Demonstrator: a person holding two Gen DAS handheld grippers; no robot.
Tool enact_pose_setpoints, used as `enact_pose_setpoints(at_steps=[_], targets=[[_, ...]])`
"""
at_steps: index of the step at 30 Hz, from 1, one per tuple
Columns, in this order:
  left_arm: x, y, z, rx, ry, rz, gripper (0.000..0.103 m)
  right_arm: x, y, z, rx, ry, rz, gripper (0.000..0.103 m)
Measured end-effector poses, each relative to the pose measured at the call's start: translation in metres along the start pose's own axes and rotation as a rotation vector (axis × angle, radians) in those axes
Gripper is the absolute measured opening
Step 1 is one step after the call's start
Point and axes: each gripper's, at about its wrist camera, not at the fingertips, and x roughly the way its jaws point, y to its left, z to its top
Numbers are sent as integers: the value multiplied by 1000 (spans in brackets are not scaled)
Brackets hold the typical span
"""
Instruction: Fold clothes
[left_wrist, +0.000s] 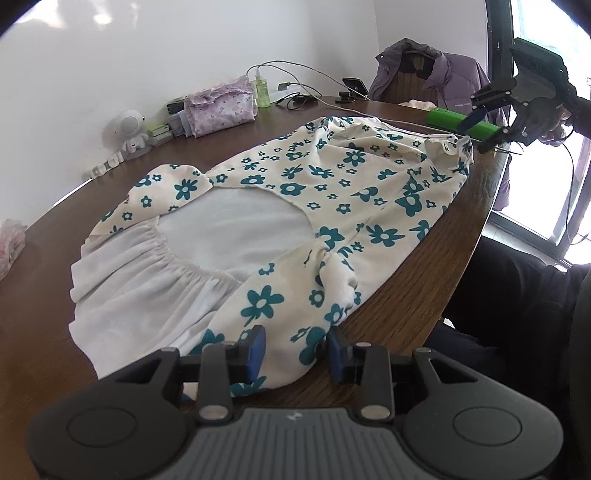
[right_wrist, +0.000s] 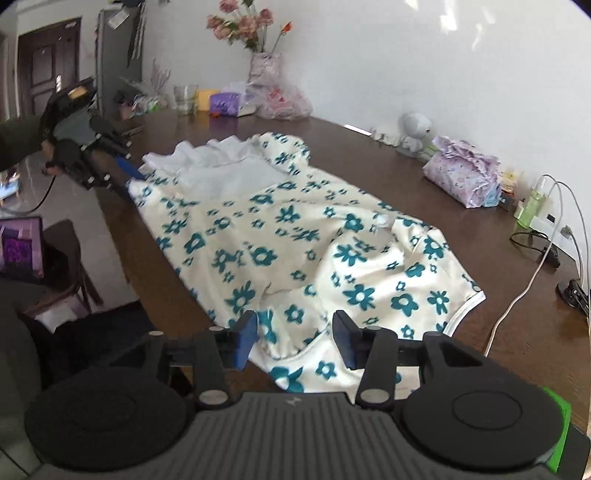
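Clothes here come down to one floral garment (left_wrist: 332, 192) — cream with teal flowers, its white lining (left_wrist: 236, 225) turned out at one end — spread lengthwise along the tabletop (left_wrist: 424, 280), close to the edge where the person sits. It looks barely started: the cloth lies mostly flat in one layer with a few rumples, and no clean fold is made yet, so I judge nearly all the folding is left.

The left claw (left_wrist: 295, 354) hovers over the lining end with its jaws apart, cloth between them but not pinched. The right claw (right_wrist: 295, 341) stands open the same way over the opposite end.

The left wrist view shows the elastic gather of the lining and a purple jacket (left_wrist: 436, 74) on a chair past the far end. The right wrist view alone shows the flower vase (right_wrist: 264, 66), a glass (right_wrist: 185, 96) and the door (right_wrist: 48, 66) — and the white-trimmed hem (right_wrist: 465, 306).
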Motion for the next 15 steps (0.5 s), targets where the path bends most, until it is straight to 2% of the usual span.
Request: enact_pose_setpoints(at_steps=[4, 8, 9, 12, 13, 14, 15], targets=[[-1, -3, 0, 3, -12, 2, 35, 14, 15, -12, -46, 56, 19, 48], [4, -3, 0, 11, -7, -1, 32, 28, 14, -19, -22, 45, 18, 47], [5, -3, 1, 6, -9, -2, 30, 30, 11, -19, -4, 41, 22, 44], [9, 2, 5, -8, 9, -35, 12, 36, -1, -17, 55, 31, 45, 30], [9, 2, 6, 0, 10, -33, 8, 37, -3, -16, 61, 29, 46, 17], [10, 1, 6, 7, 10, -31, 7, 37, -3, -15, 56, 32, 42, 11], [10, 0, 6, 16, 11, -31, 6, 37, -3, -14, 46, 42, 42, 9]])
